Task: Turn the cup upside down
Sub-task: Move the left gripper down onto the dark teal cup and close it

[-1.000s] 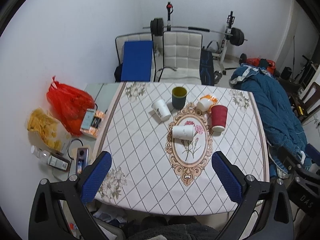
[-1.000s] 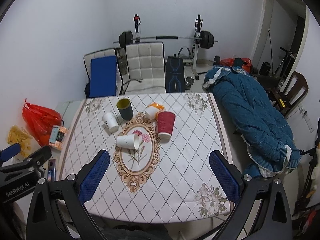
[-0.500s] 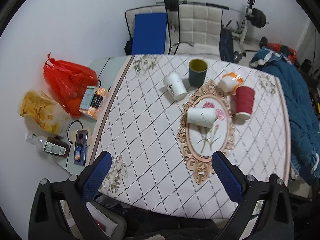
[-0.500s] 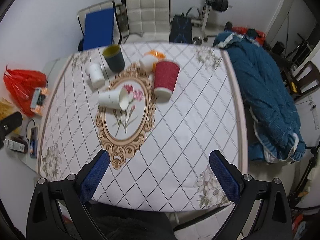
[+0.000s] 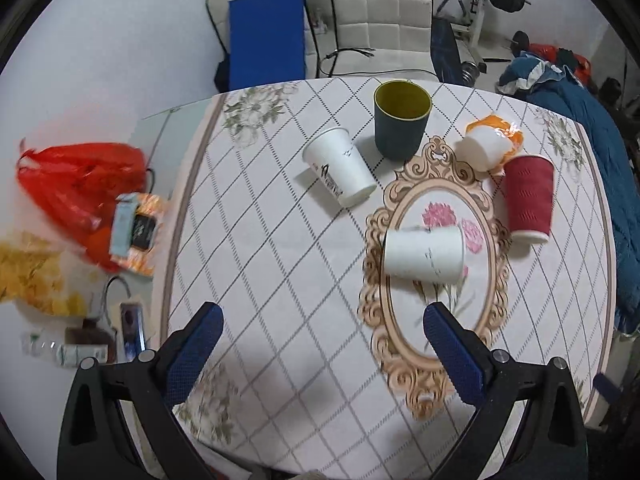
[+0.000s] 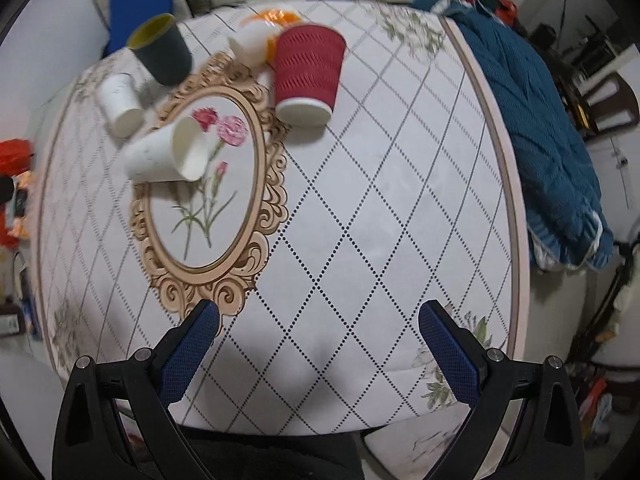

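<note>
Several cups are on the patterned tablecloth (image 5: pixel 280 264). A dark cup with a yellow inside (image 5: pixel 401 120) (image 6: pixel 161 51) stands upright. A red ribbed cup (image 5: pixel 528 199) (image 6: pixel 309 70) stands upside down. A white paper cup (image 5: pixel 423 254) (image 6: pixel 164 154) lies on its side on the oval flower motif. Another white cup (image 5: pixel 339 166) (image 6: pixel 120 105) stands mouth down, tilted in view. A small white cup (image 5: pixel 486 147) lies on an orange wrapper. My left gripper (image 5: pixel 320 354) and right gripper (image 6: pixel 318 350) are both open and empty above the near table edge.
A red plastic bag (image 5: pixel 76 184), a chips bag (image 5: pixel 28 272), a phone (image 5: pixel 131 330) and small bottles lie left of the table. Chairs (image 5: pixel 376 12) and a barbell rack stand behind it. A blue quilt (image 6: pixel 552 128) lies along the right side.
Both grippers have moved forward and lower toward the table, so the cups look larger and nearer. The cups have not moved. Both grippers stay open.
</note>
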{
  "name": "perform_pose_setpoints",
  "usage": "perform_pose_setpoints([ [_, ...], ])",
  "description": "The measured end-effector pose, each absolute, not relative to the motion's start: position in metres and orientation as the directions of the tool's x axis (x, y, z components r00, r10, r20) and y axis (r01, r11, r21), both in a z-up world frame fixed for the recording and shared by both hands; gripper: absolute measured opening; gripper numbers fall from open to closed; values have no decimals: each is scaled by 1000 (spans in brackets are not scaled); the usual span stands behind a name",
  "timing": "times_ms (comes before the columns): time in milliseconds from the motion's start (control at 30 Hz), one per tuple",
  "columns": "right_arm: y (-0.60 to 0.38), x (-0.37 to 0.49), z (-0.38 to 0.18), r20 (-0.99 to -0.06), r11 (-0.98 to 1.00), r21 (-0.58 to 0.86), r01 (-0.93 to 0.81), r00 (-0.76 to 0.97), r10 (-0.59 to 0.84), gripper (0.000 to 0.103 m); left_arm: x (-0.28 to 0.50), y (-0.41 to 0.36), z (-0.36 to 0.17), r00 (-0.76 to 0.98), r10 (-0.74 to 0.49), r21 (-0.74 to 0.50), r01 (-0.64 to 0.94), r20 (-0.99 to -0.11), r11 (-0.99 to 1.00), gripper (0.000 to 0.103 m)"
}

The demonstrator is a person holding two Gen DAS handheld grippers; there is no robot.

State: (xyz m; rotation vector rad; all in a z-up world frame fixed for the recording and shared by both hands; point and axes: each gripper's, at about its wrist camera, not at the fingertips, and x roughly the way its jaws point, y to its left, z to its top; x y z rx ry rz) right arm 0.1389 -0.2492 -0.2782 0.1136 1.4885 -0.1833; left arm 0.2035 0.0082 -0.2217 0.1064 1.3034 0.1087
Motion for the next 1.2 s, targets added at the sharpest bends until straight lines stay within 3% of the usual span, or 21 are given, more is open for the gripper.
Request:
perform_pose_setpoints([
  [567,-263,201,-338,-995,932,-81,353,21,-94,102,344,-18,-290,420,123,146,23,-899,989,102],
  [1200,-275,226,-364,-992,914,-115,389,1,-125,102,394,-49,-328,408,105,146,70,-907,987,101],
])
